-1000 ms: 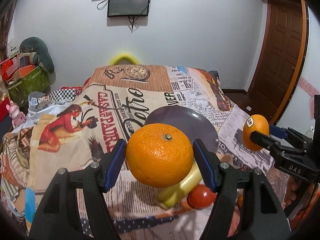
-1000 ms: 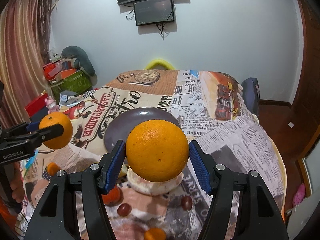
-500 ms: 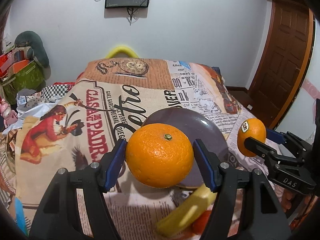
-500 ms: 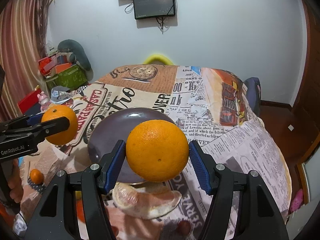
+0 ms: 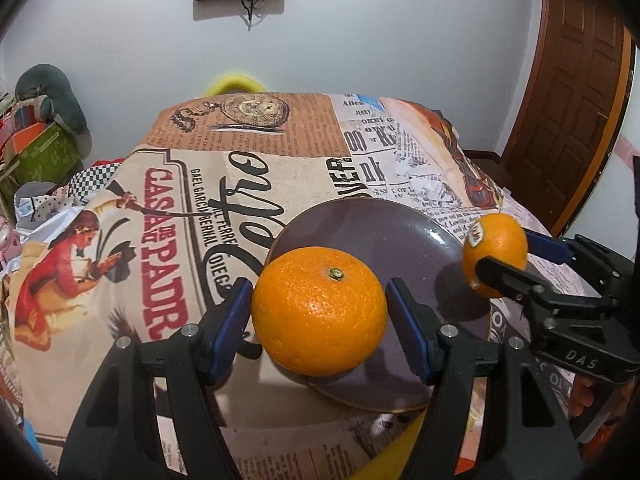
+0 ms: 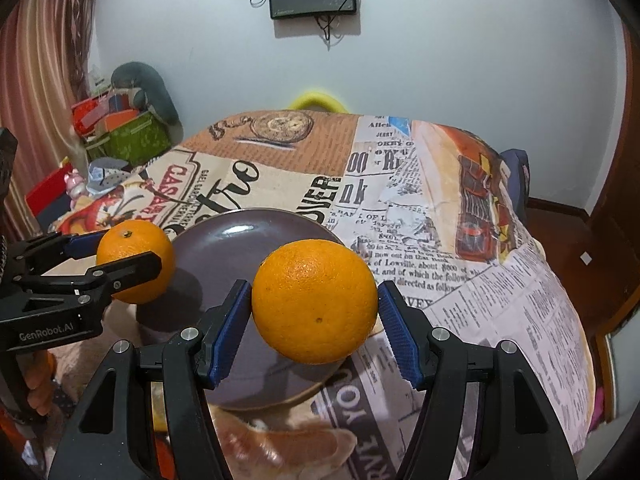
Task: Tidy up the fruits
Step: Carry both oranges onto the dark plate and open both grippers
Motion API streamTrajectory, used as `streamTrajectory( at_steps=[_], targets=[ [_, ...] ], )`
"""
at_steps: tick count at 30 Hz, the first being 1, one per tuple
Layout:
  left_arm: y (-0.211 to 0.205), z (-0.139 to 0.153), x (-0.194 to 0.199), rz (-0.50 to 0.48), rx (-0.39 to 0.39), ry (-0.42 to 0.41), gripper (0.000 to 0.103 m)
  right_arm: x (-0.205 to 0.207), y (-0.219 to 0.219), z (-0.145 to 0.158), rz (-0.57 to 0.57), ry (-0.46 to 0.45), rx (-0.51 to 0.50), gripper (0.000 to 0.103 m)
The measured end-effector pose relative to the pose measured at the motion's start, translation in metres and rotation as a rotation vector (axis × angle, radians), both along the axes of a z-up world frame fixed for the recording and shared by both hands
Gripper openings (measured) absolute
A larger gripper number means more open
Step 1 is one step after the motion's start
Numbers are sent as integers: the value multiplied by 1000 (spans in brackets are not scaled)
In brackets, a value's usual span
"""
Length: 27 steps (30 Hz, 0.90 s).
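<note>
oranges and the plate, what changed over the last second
Both claws carried their oranges forward over the dark plate: left claw with its orange, right claw with its orange. Banana and tomato slid out of view below. Grips unchanged; the plate holds no fruit yet.

Plenty of print on the tablecloth (image 5: 192, 208): big red "CASA PADR…" toward its left edge, with "GAEL GARCIA BERNAL" in small caps alongside. The newspaper patches toward the right edge read "now out on that bank", "of Lowville, about 8000" and "and directed as follows". The left gripper (image 6: 132, 268) says "GenRobot.AI" on its body, and the right gripper (image 5: 496, 264) says "DAS". The right gripper's orange (image 5: 498, 248) has a small sticker, too tiny to read.
</note>
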<state>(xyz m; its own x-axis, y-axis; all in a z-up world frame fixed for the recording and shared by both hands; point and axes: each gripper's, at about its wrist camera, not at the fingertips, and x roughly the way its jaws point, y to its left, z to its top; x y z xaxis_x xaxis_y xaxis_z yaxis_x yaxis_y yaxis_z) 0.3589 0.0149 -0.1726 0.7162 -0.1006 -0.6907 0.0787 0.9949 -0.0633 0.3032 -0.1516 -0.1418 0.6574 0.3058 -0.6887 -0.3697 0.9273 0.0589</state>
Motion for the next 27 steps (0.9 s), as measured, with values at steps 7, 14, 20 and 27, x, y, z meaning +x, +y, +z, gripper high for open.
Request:
streamTrajectory(
  at_steps=[7, 14, 20, 27],
  targets=[
    [-4, -9, 13, -6, 15, 17, 68, 13, 6, -20, 13, 65, -22, 61],
    [-8, -17, 18, -12, 31, 35, 68, 18, 8, -23, 15, 72, -18, 62],
    [-9, -18, 20, -16, 40, 44, 68, 17, 10, -21, 30, 69, -8, 63],
    [-8, -5, 9, -1, 38, -8, 73, 12, 9, -16, 37, 62, -7, 68]
  ],
)
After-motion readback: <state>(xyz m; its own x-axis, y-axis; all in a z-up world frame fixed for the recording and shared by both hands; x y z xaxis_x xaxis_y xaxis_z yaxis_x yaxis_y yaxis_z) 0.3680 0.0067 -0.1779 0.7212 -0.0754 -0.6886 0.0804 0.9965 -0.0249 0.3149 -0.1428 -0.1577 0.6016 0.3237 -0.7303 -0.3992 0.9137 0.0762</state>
